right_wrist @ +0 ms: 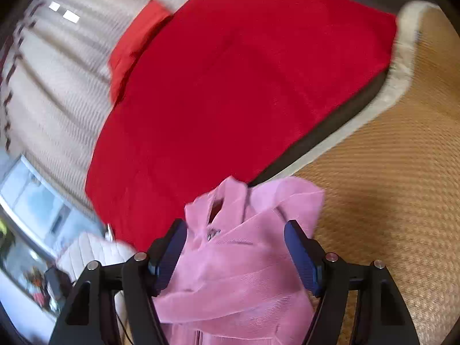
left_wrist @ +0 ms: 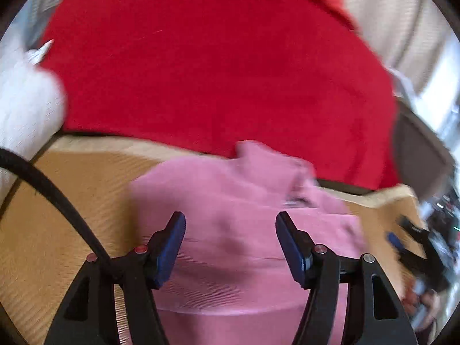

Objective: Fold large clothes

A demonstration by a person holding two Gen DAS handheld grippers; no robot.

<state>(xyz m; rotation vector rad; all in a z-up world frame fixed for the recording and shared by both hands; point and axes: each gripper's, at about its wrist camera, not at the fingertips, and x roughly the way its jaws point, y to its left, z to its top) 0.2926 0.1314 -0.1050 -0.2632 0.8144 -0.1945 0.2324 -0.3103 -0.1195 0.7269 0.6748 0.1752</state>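
A: Left wrist view: your left gripper (left_wrist: 230,247) hung wide open, empty, over the pink garment (left_wrist: 244,230) on the woven mat (left_wrist: 57,215)

B: Right gripper (right_wrist: 235,253) gaped empty too; you needed matching edges before closing

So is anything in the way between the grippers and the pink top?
Nothing visible: the pink ribbed knit top lies right under the open left hand-held gripper and open right hand-held gripper.

One pink garment (right_wrist: 235,273), one red blanket (right_wrist: 244,100), one woven mat (right_wrist: 388,201), one white padded item (left_wrist: 26,100) (blurred). Two grippers: left (left_wrist: 230,247), right (right_wrist: 235,256).
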